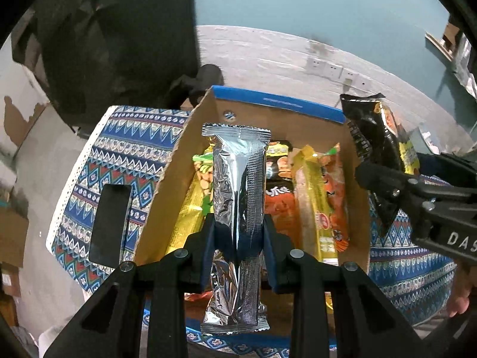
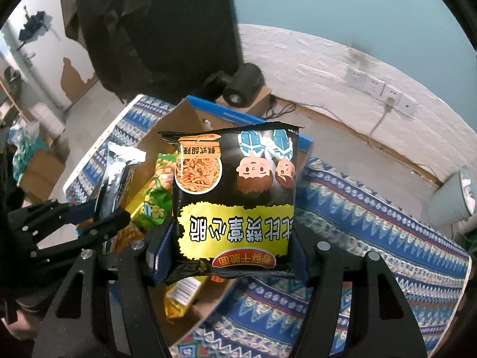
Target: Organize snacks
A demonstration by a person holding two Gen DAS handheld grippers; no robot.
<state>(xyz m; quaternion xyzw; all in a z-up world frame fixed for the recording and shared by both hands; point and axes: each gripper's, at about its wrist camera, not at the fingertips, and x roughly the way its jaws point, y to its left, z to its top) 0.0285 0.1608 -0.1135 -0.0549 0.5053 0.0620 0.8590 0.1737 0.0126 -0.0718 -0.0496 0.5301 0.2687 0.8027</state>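
My left gripper (image 1: 238,232) is shut on a long silver foil snack packet (image 1: 237,197) and holds it upright above an open cardboard box (image 1: 167,185). The box holds several snack packets: yellow (image 1: 313,203), orange (image 1: 335,194) and green ones (image 1: 202,173). My right gripper (image 2: 234,253) is shut on a black and yellow noodle snack bag (image 2: 235,197), held over the box's right side (image 2: 304,146). The black bag also shows in the left wrist view (image 1: 375,137), with the right gripper (image 1: 372,176). The left gripper with the silver packet (image 2: 116,173) shows at the left of the right wrist view.
The box stands on a table with a blue patterned cloth (image 2: 372,217). A black phone-like slab (image 1: 108,223) lies on the cloth left of the box. A dark hanging coat (image 2: 161,29), a white wall with sockets (image 2: 375,86) and a small black speaker (image 2: 241,86) are behind.
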